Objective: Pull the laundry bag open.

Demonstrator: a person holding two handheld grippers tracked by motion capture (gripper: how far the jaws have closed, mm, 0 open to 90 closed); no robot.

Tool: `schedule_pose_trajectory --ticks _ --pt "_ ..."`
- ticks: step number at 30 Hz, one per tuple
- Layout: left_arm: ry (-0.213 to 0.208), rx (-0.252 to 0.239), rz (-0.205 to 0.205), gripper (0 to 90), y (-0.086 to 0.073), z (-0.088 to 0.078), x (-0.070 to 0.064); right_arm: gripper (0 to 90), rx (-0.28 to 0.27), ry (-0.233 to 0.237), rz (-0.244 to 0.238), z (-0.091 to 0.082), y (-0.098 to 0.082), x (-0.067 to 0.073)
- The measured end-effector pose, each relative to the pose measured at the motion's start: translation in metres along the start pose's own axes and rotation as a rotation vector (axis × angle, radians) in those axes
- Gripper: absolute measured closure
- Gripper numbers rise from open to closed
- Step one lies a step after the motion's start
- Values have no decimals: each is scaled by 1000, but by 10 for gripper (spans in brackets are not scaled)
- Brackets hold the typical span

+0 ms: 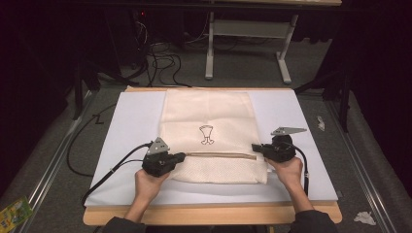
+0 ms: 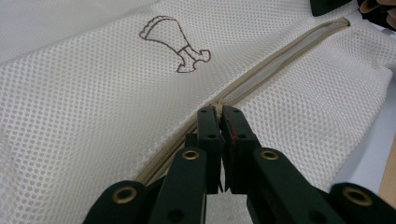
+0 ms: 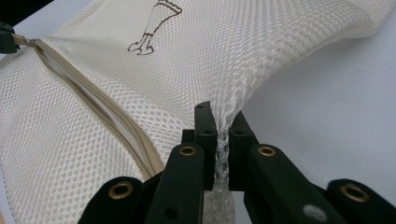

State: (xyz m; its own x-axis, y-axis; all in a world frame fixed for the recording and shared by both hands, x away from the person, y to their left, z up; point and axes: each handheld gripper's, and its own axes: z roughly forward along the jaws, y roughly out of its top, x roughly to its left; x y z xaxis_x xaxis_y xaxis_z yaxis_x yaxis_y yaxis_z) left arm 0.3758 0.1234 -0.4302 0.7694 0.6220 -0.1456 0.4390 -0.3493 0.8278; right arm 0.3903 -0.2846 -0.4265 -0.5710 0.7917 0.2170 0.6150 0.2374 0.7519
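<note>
Here, from the high view: a cream mesh bag (image 1: pixel 209 131) flat on a white sheet (image 1: pixel 131 121) over the table (image 1: pixel 209 215), zipper (image 1: pixel 218 155) across its near part from left to right, left gripper (image 1: pixel 182 156) at the left end of that zipper, right gripper (image 1: pixel 254 147) at the right end, one hand behind each. Probably so arranged to keep the bag stretched between two holds, one end anchored while the other works the zipper. Next, from the left gripper view: jaws nearly together right on the zipper line (image 2: pixel 261 65), apparently pinching the small slider, though the pull itself too hidden to confirm; a drawn figure (image 2: pixel 175 44) farther on the mesh. Finally, from the right gripper view: jaws narrow and clamped on a gathered fold of mesh (image 3: pixel 224 140) at the bag's right edge, cloth pulled up taut there, zipper partly open at the left.
</note>
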Motion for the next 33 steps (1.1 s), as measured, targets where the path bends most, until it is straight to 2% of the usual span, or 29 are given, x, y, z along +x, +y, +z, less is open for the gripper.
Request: schedule_pose_trajectory --ticks 18,33 --pt "35 -22 -25 870 -4 -13 9 880 -5 -10 6 -4 -1 -4" --pt "40 -30 -30 870 -6 -18 12 880 -7 -11 5 -5 -1 -4"
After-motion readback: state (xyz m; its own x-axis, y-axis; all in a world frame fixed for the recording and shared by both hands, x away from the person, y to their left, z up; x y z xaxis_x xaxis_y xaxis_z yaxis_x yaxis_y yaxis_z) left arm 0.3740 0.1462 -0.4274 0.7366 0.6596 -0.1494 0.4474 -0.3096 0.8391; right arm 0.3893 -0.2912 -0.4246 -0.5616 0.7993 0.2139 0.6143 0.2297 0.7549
